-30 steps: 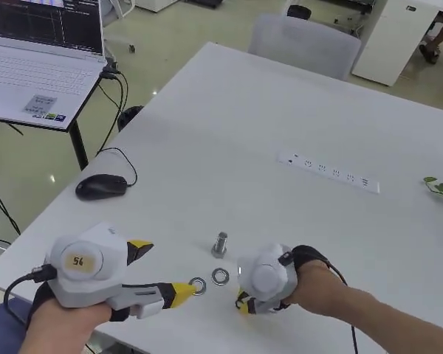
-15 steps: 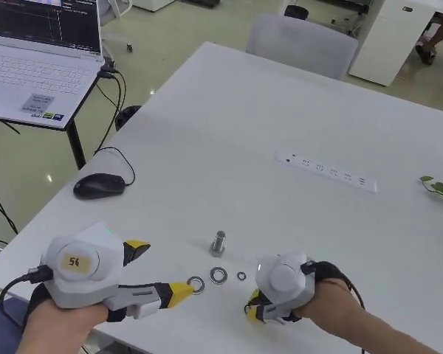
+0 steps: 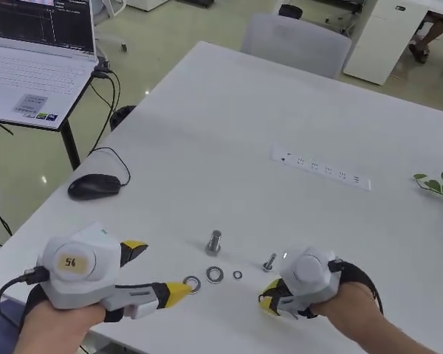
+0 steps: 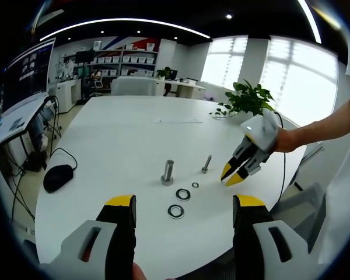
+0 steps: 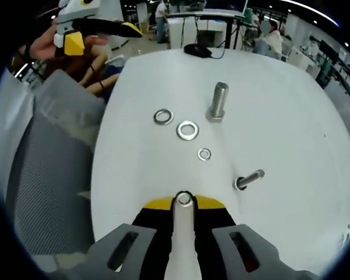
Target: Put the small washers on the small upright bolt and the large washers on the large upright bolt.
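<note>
The large upright bolt point(image 3: 214, 241) stands on the white table point(image 3: 229, 125), with the small bolt point(image 3: 269, 262) to its right. Two large washers point(image 3: 215, 274) point(image 3: 192, 283) and one small washer point(image 3: 238, 275) lie flat in front of them. My left gripper point(image 3: 159, 269) is open at the near left, one tip beside the nearest large washer. In the left gripper view the bolts point(image 4: 167, 172) point(image 4: 206, 164) stand beyond the open left gripper point(image 4: 184, 204). My right gripper point(image 5: 184, 204) is shut on a small washer point(image 5: 184, 199), just short of the small bolt point(image 5: 249, 179).
A black mouse point(image 3: 94, 186) with its cable lies at the table's left edge. A white power strip point(image 3: 321, 168) lies further back on the table. A laptop point(image 3: 29, 66) sits on a stand to the left, a grey chair point(image 3: 295, 44) at the far end, and plant leaves point(image 3: 435, 183) at right.
My right gripper has drawn back to the right, uncovering the small washer on the table and the small bolt. The left gripper has stayed put. The head camera has shifted slightly.
</note>
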A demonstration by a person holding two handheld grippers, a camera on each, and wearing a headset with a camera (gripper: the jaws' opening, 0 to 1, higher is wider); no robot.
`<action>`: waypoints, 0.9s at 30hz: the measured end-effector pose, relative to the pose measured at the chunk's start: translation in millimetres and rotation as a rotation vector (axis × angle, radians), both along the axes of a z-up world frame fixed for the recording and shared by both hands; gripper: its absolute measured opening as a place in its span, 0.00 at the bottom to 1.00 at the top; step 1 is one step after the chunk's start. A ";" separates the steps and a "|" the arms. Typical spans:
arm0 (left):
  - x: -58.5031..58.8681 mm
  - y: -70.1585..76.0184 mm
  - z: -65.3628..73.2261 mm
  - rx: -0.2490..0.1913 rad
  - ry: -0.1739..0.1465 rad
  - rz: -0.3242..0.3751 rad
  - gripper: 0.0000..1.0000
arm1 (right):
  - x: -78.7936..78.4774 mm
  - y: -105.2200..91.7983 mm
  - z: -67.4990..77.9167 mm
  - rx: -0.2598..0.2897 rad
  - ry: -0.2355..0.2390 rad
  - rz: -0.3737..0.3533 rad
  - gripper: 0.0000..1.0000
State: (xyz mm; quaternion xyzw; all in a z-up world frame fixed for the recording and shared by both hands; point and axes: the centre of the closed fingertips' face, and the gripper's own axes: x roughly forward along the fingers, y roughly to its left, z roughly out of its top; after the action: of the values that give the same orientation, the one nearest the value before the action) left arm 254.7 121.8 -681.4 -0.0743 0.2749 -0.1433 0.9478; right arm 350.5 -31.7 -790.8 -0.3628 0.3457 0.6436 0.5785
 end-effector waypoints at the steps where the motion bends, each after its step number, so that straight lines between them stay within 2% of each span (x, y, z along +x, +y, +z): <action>1: 0.5 -0.4 0.2 0.001 0.000 -0.001 0.67 | 3.9 -0.8 3.9 0.009 -0.005 -0.015 0.13; 7: 2.6 -1.9 0.1 0.006 0.002 -0.012 0.67 | 24.1 -6.2 17.0 0.013 -0.049 -0.057 0.13; 14: 3.7 -1.2 0.2 0.009 0.003 -0.018 0.67 | 45.2 1.1 34.8 0.044 -0.084 -0.085 0.13; 20: 3.3 0.1 0.8 0.011 0.004 -0.016 0.67 | 57.1 10.4 39.7 0.052 -0.105 -0.094 0.13; 27: 2.5 1.3 0.1 0.010 0.007 -0.010 0.67 | 66.0 16.7 37.5 0.039 -0.121 -0.102 0.13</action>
State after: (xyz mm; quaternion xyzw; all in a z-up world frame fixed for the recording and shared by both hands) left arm 257.2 123.2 -681.2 -0.0686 0.2791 -0.1467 0.9465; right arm 416.5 -15.0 -753.4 -0.3715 0.3155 0.5966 0.6376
